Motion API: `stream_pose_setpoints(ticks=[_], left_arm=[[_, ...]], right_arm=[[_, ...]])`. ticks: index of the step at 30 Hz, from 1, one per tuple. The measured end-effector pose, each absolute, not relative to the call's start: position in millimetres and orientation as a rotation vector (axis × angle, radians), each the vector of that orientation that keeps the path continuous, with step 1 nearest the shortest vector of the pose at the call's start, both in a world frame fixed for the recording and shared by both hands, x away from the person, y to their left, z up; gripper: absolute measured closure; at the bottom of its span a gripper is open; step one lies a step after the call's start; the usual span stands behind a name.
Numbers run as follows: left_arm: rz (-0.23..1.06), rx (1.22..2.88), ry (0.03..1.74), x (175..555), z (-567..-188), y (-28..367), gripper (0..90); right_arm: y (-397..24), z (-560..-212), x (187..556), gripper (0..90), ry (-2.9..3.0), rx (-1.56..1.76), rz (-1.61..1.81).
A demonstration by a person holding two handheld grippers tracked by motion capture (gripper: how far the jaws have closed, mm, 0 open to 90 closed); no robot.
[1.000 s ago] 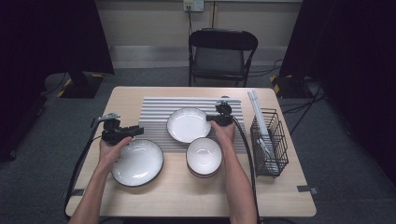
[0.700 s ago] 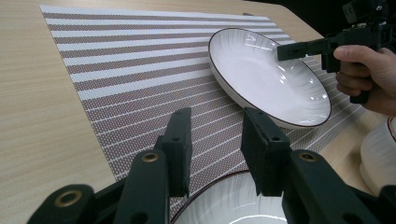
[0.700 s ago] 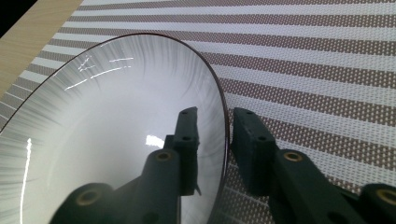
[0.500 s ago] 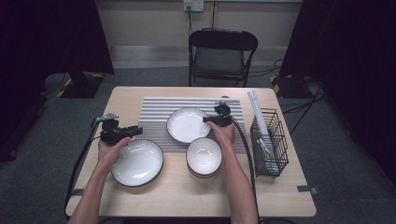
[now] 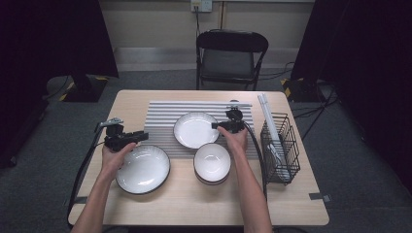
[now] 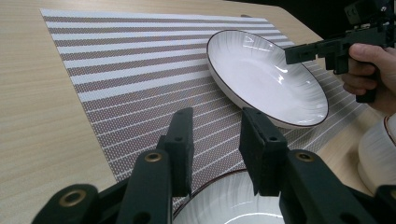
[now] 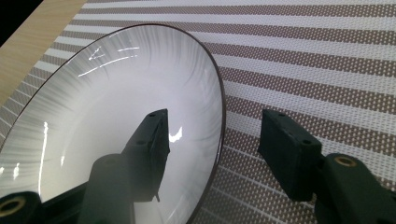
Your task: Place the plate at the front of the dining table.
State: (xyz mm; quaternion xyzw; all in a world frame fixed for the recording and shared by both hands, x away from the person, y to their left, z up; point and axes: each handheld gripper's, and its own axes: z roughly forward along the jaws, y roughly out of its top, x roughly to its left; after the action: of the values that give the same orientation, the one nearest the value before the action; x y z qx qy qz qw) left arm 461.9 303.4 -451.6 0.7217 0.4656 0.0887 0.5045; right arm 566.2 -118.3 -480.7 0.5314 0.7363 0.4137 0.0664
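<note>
Your right gripper (image 5: 219,125) sits at the right rim of the plate (image 5: 195,129) on the striped mat (image 5: 160,116), its jaws having just been opening. Your left gripper (image 5: 138,137) hovers just above the far rim of the larger plate (image 5: 142,169), beside the bowl (image 5: 212,162).

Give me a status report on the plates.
Right gripper just opened, jaws straddling mat plate rim. Left gripper open over near plate. Nothing blocking.

Black folding chair (image 5: 231,58), grey carpet (image 5: 369,160).
</note>
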Motion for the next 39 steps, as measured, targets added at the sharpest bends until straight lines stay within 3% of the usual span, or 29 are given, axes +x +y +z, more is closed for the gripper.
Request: stream_pose_setpoints(ticks=[4, 6, 13, 17, 27, 32, 36, 39], left_arm=[[0.223, 1.755, 1.123, 460.1, -450.8, 303.5, 65.4], [0.223, 1.753, 1.118, 459.6, -450.9, 304.0, 65.3], [0.230, 1.742, 1.123, 456.3, -449.6, 309.6, 65.2], [0.230, 1.743, 1.128, 455.6, -450.0, 310.5, 65.1], [0.238, 1.751, 1.121, 453.3, -448.9, 311.8, 65.1], [0.241, 1.746, 1.125, 451.3, -449.1, 312.5, 65.1], [0.251, 1.749, 1.129, 449.1, -448.2, 314.4, 64.4], [0.262, 1.765, 1.124, 447.0, -448.5, 316.3, 64.8]], right_arm=[[-115.8, -477.5, 562.1, 46.3, 2.235, 1.574, 1.249], [-115.4, -476.4, 559.2, 53.0, 2.233, 1.559, 1.272], [-119.5, -470.8, 554.0, 60.4, 2.224, 1.514, 1.274], [-122.1, -467.2, 549.7, 69.1, 2.214, 1.477, 1.295], [-123.6, -456.4, 541.2, 67.3, 2.185, 1.445, 1.263], [-122.6, -450.5, 536.0, 71.4, 2.183, 1.452, 1.272], [-122.1, -446.3, 531.8, 66.5, 2.173, 1.443, 1.289], [-122.5, -443.9, 529.1, 57.9, 2.176, 1.438, 1.301]])
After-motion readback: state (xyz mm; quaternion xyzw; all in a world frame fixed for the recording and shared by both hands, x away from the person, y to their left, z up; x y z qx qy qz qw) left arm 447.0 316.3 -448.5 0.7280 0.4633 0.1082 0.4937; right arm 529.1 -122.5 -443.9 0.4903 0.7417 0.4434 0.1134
